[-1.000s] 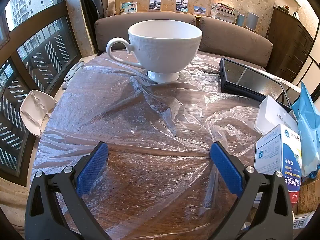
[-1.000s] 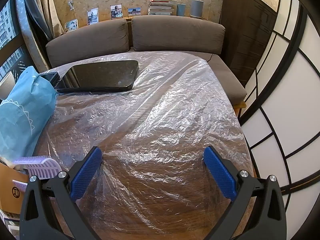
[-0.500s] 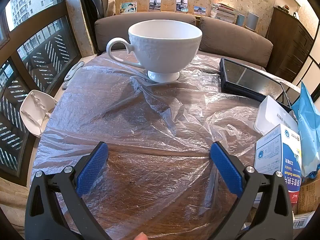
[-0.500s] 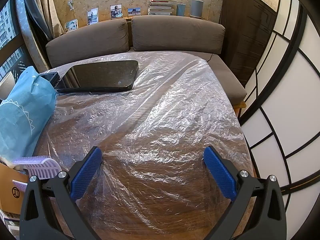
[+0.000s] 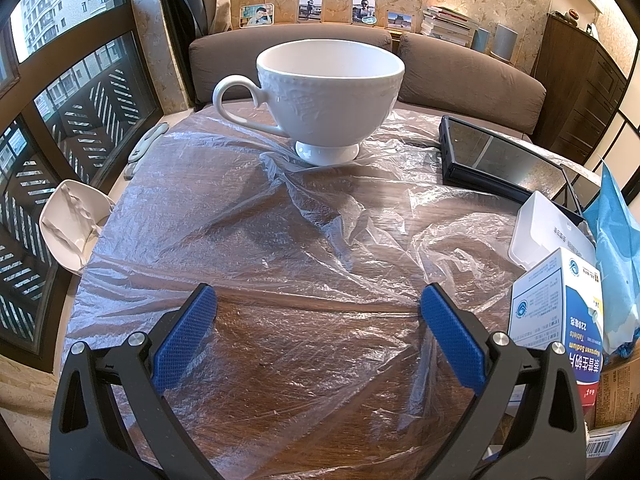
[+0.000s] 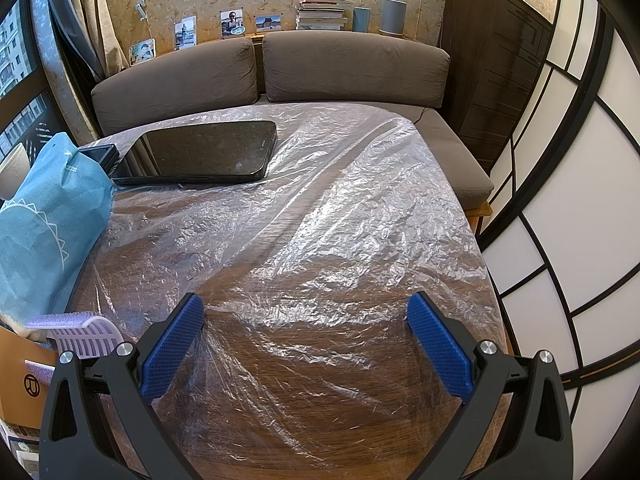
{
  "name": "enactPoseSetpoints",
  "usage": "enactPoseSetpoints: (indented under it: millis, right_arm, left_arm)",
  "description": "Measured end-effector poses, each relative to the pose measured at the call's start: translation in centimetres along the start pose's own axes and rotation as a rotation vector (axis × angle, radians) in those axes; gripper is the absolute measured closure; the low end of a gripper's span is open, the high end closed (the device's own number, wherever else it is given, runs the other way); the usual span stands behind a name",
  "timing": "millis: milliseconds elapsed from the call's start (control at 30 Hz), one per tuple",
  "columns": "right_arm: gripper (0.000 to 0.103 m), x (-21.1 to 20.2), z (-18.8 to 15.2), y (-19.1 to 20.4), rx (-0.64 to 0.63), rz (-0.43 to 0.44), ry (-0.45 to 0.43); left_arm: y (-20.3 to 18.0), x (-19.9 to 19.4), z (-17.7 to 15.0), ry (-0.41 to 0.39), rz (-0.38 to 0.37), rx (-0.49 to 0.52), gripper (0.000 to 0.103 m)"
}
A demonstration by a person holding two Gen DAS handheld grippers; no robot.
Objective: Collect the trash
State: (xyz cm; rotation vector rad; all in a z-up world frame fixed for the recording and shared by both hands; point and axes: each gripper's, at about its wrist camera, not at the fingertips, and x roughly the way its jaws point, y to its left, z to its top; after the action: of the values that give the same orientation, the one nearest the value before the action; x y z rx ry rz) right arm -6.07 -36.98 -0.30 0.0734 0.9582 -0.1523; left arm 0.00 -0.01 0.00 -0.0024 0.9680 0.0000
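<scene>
Both grippers, left gripper and right gripper, hung spread wide over the counter, holding nothing.
Crinkled clear plastic sheet lay across it, bunched below a white cup.

Clear plastic sheet spread over wooden tabletop, crinkled, bunched into ridge near middle. Medicine box, white and blue, upside down, tilted, at table's right edge. Blue wet-wipe pack just behind it, crumpled. White tray beside.
</scene>
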Motion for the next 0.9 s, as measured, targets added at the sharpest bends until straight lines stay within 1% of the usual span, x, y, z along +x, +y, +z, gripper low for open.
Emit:
enactPoseSetpoints:
  millis: [600,667,700,733,800,867,900]
  right_arm:
    - [0.004,-0.1,0.3,-0.2,0.008,0.002,-0.003]
    - [0.004,-0.4,0.5,-1.0,0.083,0.039,-0.004]
    - [0.004,-0.7,0.6,-1.7,0.148,0.077,-0.003]
    - [0.004,-1.6,0.6,-2.7,0.217,0.124,-0.007]
    - [0.004,-3.4,0.8,-3.8,0.301,0.214,-0.016]
    - [0.004,-5.2,1.3,-3.6,0.322,0.243,-0.026]
    - [0.004,-6.1,1.6,-3.3,0.318,0.257,-0.036]
  left_arm:
    - [-0.1,0.2,0.0,-0.001,-0.008,0.009,0.001]
    - [-0.1,0.1,0.0,0.009,-0.027,0.033,0.001]
    - [-0.1,-0.2,0.1,0.008,-0.039,0.044,0.001]
    - [0.1,-1.2,0.3,-0.024,-0.036,0.047,0.001]
    - [0.3,-3.6,0.6,-0.09,-0.029,0.068,0.001]
    - [0.0,-6.6,0.6,-0.151,-0.043,0.122,0.001]
    - [-0.3,-8.2,0.3,-0.175,-0.065,0.156,0.001]
